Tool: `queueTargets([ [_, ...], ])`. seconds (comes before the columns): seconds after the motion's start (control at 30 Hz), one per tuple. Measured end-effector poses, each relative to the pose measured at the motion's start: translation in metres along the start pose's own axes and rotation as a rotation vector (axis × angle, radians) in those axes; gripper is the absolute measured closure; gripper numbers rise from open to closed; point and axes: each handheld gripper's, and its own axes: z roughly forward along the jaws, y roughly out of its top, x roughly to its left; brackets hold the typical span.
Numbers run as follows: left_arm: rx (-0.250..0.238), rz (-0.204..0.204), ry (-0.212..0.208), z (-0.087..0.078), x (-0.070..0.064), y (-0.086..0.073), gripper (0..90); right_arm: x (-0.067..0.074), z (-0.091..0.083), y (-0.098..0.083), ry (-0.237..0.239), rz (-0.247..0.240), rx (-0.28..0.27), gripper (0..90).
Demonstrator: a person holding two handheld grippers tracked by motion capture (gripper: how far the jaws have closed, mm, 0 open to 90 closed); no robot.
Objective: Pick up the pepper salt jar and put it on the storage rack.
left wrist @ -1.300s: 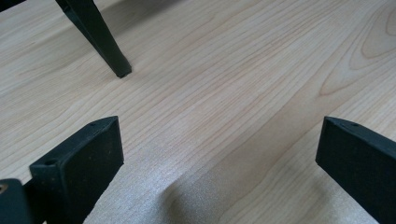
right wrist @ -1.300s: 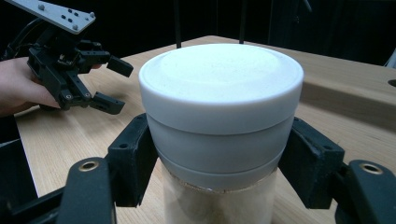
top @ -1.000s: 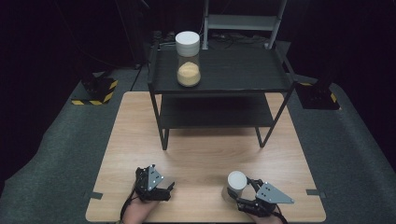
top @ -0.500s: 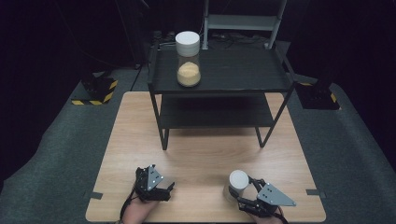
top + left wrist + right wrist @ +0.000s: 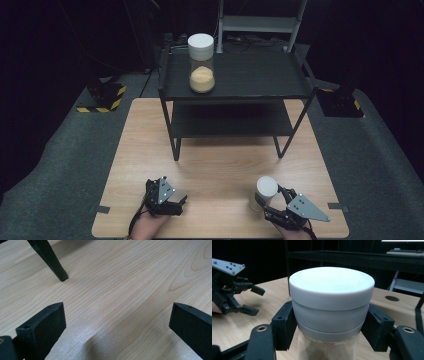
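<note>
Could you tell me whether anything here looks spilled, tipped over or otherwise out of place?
Nothing stands out. The jar on the shelf stands upright, lid on. The right claw grips a second jar, also upright and capped.

I see two jars [image 5: 201,64] with white lids, one black shelf rack [image 5: 235,85], one wooden table [image 5: 220,165], and two grippers [image 5: 170,205].

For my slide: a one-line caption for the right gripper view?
Right gripper clamps white-lidded clear jar above light wooden table.
</note>
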Motion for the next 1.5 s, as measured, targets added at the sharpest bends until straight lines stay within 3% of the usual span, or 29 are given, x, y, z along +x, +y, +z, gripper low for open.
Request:
queueTargets([
  [0.47,-0.002,0.0,-0.007,0.0,0.001,0.0,1.1,-0.005,-0.008,0.033,-0.035,0.004,-0.059,34.6],
  [0.9,-0.009,0.008,-0.011,-0.001,0.001,-0.002,1.1,-0.014,0.002,0.07,-0.006,0.031,-0.099,34.7],
  [1.2,-0.008,0.007,-0.022,0.0,0.003,-0.001,1.1,-0.016,0.008,0.095,-0.013,0.011,-0.106,34.7],
  [1.5,-0.007,0.011,-0.029,0.0,0.004,-0.001,1.1,-0.02,0.015,0.116,-0.02,0.021,-0.125,34.7],
])
